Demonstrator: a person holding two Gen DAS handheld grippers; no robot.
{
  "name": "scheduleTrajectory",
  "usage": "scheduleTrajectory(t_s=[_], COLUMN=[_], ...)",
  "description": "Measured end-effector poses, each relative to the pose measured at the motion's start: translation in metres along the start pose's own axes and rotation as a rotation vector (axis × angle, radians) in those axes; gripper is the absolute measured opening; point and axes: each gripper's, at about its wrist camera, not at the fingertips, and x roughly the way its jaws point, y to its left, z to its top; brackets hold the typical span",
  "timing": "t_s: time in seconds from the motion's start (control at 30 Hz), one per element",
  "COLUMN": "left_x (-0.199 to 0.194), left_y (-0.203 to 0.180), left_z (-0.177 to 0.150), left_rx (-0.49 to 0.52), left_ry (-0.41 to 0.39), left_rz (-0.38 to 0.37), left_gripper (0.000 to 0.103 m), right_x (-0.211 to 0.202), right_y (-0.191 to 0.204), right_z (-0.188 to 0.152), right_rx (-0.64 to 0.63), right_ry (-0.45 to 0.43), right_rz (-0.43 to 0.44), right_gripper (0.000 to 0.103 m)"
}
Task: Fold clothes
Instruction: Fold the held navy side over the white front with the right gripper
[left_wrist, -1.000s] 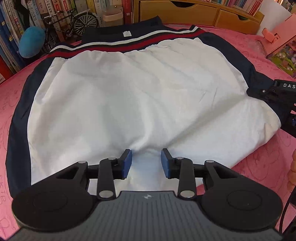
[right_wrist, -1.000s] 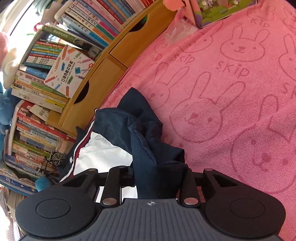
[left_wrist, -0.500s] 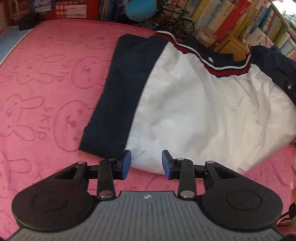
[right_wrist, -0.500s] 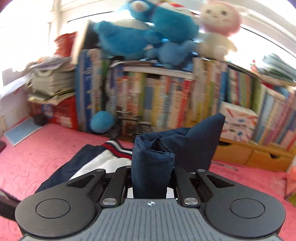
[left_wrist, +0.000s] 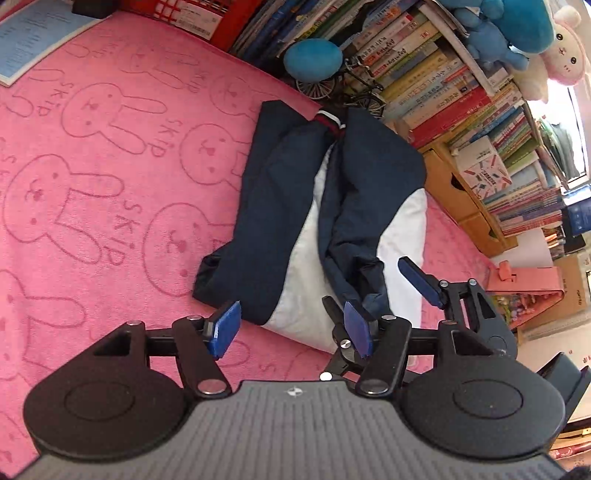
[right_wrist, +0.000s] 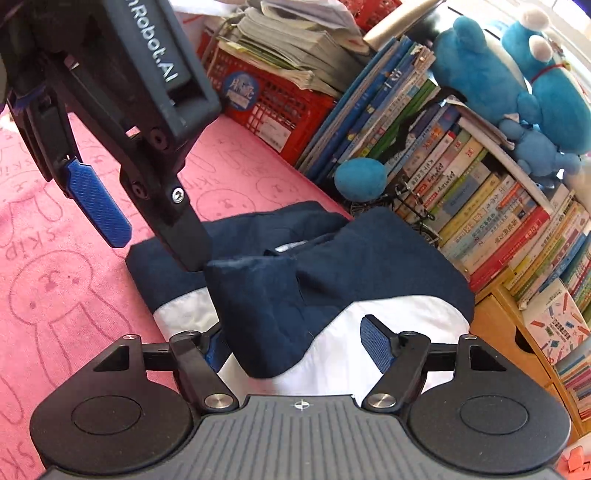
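A navy and white jacket (left_wrist: 306, 218) lies on the pink bunny blanket (left_wrist: 92, 155), both navy sides folded in over the white middle. My left gripper (left_wrist: 291, 326) is open and empty above its near hem. My right gripper (right_wrist: 299, 347) is open, the navy folded sleeve (right_wrist: 266, 306) lying loose between its jaws. The right gripper also shows in the left wrist view (left_wrist: 384, 295), open beside the sleeve end. The left gripper shows in the right wrist view (right_wrist: 147, 236), open above the jacket's left edge.
Bookshelves with many books (left_wrist: 443, 85) and wooden drawers (left_wrist: 461, 199) line the far side. A blue ball (left_wrist: 314, 61), a small bicycle model (left_wrist: 332, 83), blue plush toys (right_wrist: 517, 74) and a red crate (right_wrist: 273, 99) stand there. A pink stand (left_wrist: 524, 277) is at the right.
The right gripper carried the navy sleeve over the white body, laid it down and opened. The left gripper swung to look along the jacket and opened wider.
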Motion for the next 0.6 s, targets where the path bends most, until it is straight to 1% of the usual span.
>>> scheduleTrajectory(t_s=[0.07,0.1,0.17,0.2,0.27,0.33,0.37,0.4,0.43,0.5,0.57,0.6], left_x=[0.011,0.019,0.028,0.03,0.03,0.027,0.028,0.034,0.04,0.053,0.061,0.063], left_y=[-0.009,-0.014,-0.023,-0.027,-0.033,-0.035,-0.035,-0.036,-0.037,-0.041,-0.045,-0.047], left_z=[0.001,0.003,0.005,0.005,0.006,0.004,0.004,0.005,0.006,0.008,0.011,0.012], left_rx=[0.02,0.027,0.043,0.05,0.05,0.033,0.018,0.009,-0.001,-0.003,0.004,0.005], left_ry=[0.024,0.043,0.08,0.087,0.09,0.078,0.074,0.083,0.092,0.107,0.096,0.087], left_rz=[-0.026,-0.033,-0.059,-0.092,-0.158,-0.223,-0.24,-0.216,-0.191,-0.13,-0.082,-0.068], left_gripper=[0.065,0.068,0.068,0.069,0.074,0.085,0.087,0.092,0.092,0.091,0.084,0.072], right_x=[-0.001,-0.001,-0.003,-0.003,-0.004,-0.005,-0.005,-0.004,-0.003,-0.001,-0.002,-0.003], right_y=[-0.006,-0.008,-0.013,-0.016,-0.018,-0.019,-0.019,-0.018,-0.018,-0.016,-0.014,-0.013], right_z=[-0.01,-0.015,-0.023,-0.029,-0.037,-0.041,-0.042,-0.042,-0.041,-0.041,-0.04,-0.039], right_rx=[0.016,0.024,0.035,0.043,0.053,0.066,0.075,0.083,0.091,0.1,0.1,0.103], right_ry=[0.028,0.041,0.068,0.081,0.095,0.091,0.086,0.087,0.089,0.089,0.083,0.079], right_rz=[-0.021,-0.032,-0.052,-0.061,-0.074,-0.077,-0.074,-0.069,-0.064,-0.061,-0.063,-0.062], right_gripper=[0.072,0.072,0.072,0.072,0.072,0.071,0.069,0.066,0.062,0.061,0.061,0.061])
